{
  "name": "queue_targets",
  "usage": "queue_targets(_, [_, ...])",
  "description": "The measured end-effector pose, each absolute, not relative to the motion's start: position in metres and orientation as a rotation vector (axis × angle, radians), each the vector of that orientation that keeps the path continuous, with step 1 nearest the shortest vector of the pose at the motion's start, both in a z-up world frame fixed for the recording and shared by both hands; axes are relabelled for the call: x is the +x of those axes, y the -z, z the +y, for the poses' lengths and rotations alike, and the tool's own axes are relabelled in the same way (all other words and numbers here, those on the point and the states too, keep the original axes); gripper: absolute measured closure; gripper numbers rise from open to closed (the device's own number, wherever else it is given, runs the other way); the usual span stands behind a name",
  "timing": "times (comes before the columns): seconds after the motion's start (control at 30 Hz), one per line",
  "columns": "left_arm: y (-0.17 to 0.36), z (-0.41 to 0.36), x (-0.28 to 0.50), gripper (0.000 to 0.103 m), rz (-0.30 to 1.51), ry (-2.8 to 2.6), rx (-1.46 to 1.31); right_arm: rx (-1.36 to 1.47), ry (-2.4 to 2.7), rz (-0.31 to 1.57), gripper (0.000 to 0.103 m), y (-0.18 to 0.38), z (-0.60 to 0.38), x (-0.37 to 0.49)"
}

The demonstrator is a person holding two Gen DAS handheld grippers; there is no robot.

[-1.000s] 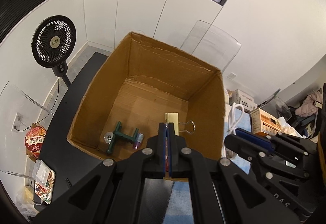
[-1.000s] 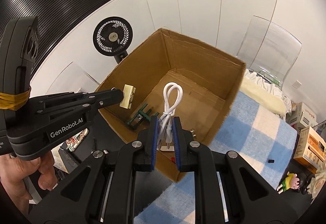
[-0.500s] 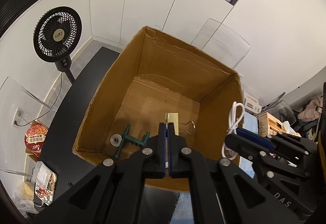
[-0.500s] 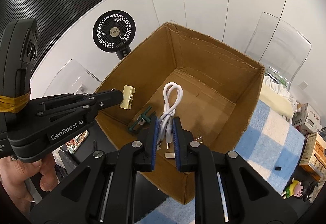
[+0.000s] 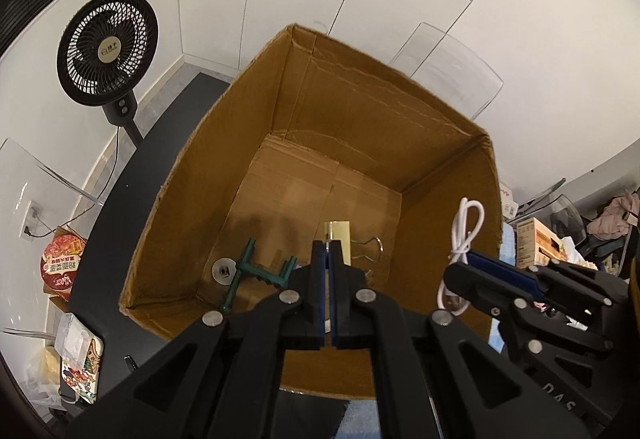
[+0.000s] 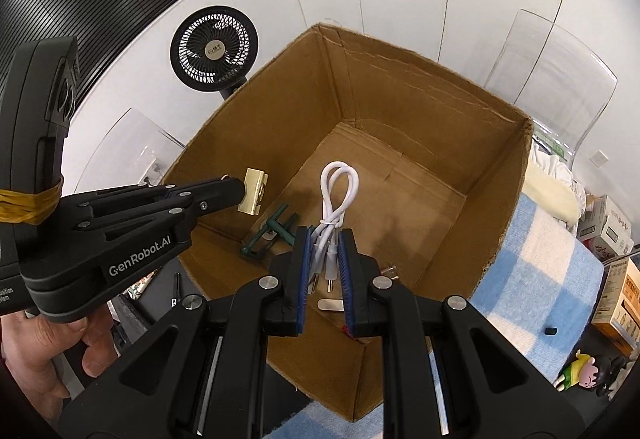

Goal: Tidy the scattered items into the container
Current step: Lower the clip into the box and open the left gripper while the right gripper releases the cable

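An open cardboard box stands in front of both grippers. My left gripper is shut on a gold binder clip and holds it over the box's near side; the clip also shows in the right wrist view. My right gripper is shut on a coiled white cable above the box's inside; the cable also shows in the left wrist view. On the box floor lie a green clamp-like tool and a metal disc.
A black standing fan is behind the box on the left. A blue-and-white checked cloth lies right of the box with a small black piece on it. Small cartons and a toy figure sit at the right.
Both grippers have moved forward and higher over the box, still holding the clip and the cable. More of the box's inside is now in view.
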State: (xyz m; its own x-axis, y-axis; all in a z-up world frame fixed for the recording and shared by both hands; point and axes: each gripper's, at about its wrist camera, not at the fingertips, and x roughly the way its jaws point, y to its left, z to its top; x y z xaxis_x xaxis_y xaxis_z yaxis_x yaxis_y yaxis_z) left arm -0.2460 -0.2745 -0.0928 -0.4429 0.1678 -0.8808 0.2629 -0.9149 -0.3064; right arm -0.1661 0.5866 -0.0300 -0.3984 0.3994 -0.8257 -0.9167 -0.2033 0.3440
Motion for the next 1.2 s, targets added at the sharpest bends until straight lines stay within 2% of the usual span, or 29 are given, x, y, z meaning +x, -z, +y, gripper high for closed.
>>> queue_targets(0.53, [0.131,-0.280,-0.253,0.102,0.649,2.475,1.711,-0.801,-1.738,1.134,0.089,0.077,0.609,-0.179])
queue_targets(1.2, [0.143,-0.273,-0.253,0.101,0.651,2.439,1.759,-0.788,-1.728,1.144,0.087,0.084,0.605,-0.171])
